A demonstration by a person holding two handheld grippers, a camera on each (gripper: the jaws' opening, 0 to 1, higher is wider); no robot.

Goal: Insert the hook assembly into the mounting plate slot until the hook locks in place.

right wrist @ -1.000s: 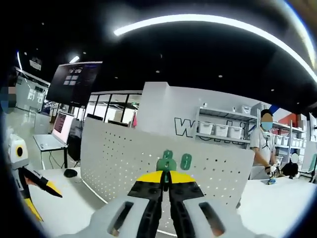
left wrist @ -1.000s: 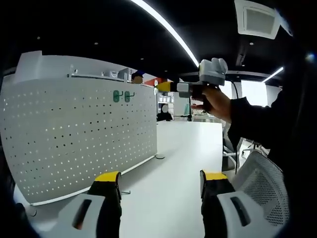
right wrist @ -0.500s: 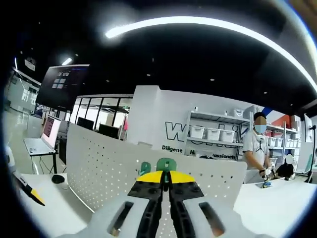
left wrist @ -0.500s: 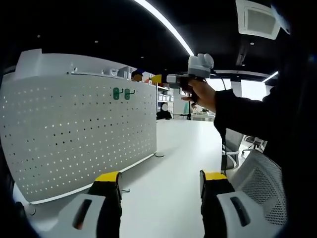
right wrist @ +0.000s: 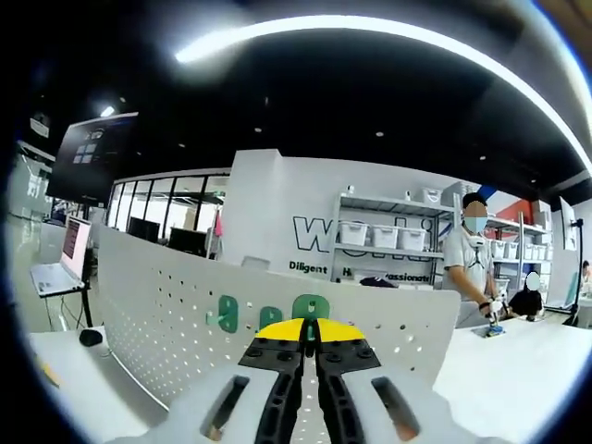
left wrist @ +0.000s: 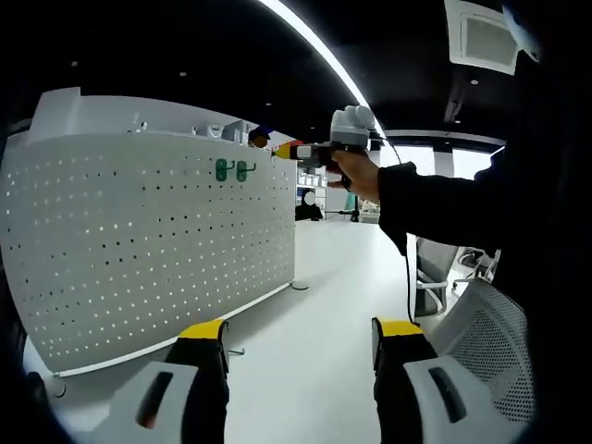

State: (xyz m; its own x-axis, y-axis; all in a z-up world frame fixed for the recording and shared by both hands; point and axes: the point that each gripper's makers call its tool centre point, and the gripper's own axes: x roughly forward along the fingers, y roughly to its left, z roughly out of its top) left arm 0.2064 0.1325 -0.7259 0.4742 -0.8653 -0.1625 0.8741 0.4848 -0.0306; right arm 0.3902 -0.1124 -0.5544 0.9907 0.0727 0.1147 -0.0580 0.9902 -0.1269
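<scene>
A white pegboard [left wrist: 148, 240] stands upright on the table, with two green hooks [left wrist: 231, 170] mounted near its top edge. In the left gripper view, my right gripper [left wrist: 289, 150] is held up by a hand just right of those hooks, near the board's top. In the right gripper view, my right gripper [right wrist: 311, 326] is shut on a green hook [right wrist: 311, 307]. Just beyond it is the pegboard [right wrist: 166, 314], whose two mounted hooks [right wrist: 248, 314] sit left of the held one. My left gripper [left wrist: 301, 333] is open low over the table, with nothing in it.
The white tabletop [left wrist: 324, 296] stretches away behind the board. A mesh chair [left wrist: 490, 342] stands at the right. In the right gripper view, a person [right wrist: 467, 273] stands by shelves with bins [right wrist: 388, 236], and a laptop [right wrist: 57, 268] sits far left.
My right gripper, with the green hook in it, has moved left toward the top of the pegboard and closer to the two mounted hooks. The left gripper has stayed put.
</scene>
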